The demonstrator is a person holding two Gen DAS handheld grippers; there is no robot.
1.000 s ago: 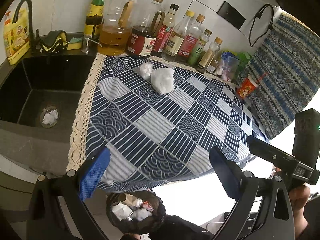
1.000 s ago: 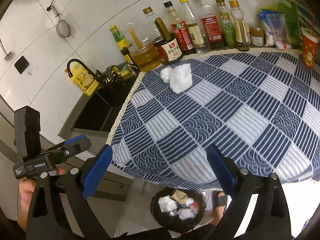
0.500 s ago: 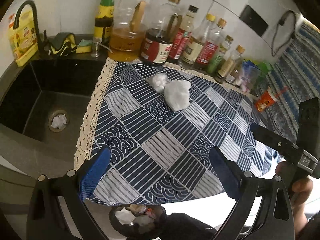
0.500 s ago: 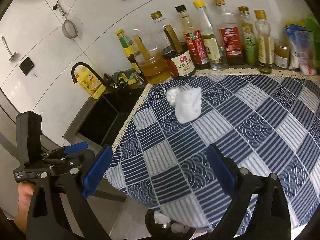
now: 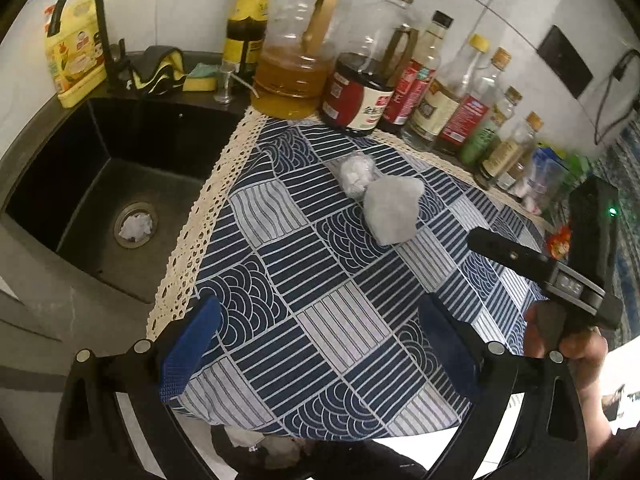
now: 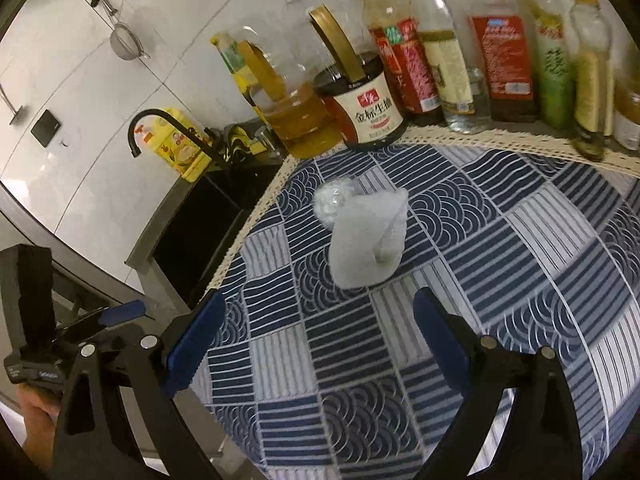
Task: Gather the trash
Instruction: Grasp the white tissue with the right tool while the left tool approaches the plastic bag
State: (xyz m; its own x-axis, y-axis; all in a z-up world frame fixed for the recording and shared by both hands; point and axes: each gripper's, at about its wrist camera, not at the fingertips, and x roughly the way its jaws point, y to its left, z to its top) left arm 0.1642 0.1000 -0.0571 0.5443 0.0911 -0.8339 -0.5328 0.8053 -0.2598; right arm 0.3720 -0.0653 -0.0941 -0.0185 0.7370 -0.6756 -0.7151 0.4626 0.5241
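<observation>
Two pieces of trash lie touching on the blue patterned cloth (image 5: 320, 280): a large crumpled white tissue (image 5: 394, 210) (image 6: 370, 240) and a smaller clear plastic wad (image 5: 356, 172) (image 6: 330, 200) just behind it. My right gripper (image 6: 320, 344) hangs open, close in front of the tissue, with nothing between its blue pads. Farther back over the cloth's near edge, my left gripper (image 5: 320, 352) is open and empty too. A black trash bag (image 5: 272, 450) with scraps shows below the table edge. Another white wad (image 5: 136, 226) sits on the sink drain.
A black sink (image 5: 100, 184) with a black tap (image 5: 80, 12) lies left of the cloth. A row of sauce and oil bottles (image 5: 360, 92) (image 6: 440, 60) lines the back wall. A yellow detergent bottle (image 5: 74, 64) and a sponge (image 5: 199, 82) stand behind the sink.
Both grippers have moved forward over the table toward the tissue and wad, the right one closest. The trash bag has slid mostly out of view below. Jaws stayed open.
</observation>
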